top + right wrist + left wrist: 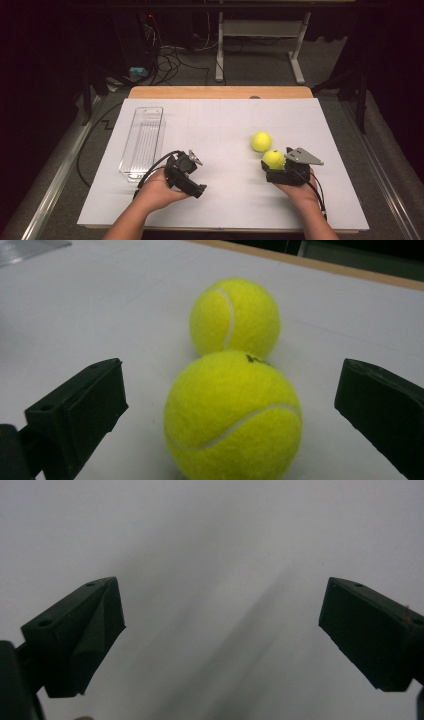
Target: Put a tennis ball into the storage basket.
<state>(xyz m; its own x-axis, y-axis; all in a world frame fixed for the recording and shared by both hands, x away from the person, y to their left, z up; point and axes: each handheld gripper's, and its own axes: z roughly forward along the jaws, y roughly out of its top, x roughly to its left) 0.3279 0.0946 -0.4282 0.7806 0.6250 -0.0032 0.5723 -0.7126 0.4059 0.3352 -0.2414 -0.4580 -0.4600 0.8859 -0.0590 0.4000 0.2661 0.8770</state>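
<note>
Two yellow tennis balls lie on the white sheet. The near ball (273, 158) (233, 415) sits between the spread jaws of my right gripper (276, 162) (227, 405), which is open and not touching it. Just beyond rests the far ball (261, 141) (234, 316). My left gripper (192, 159) (222, 625) is held at the front left, open, its jaws wide over bare white sheet with nothing between them.
A clear plastic tray (142, 142) lies lengthwise at the left of the white sheet (225, 120), just beyond my left hand. The wooden table edge (220, 92) runs along the back. Cables and a desk frame stand on the floor behind.
</note>
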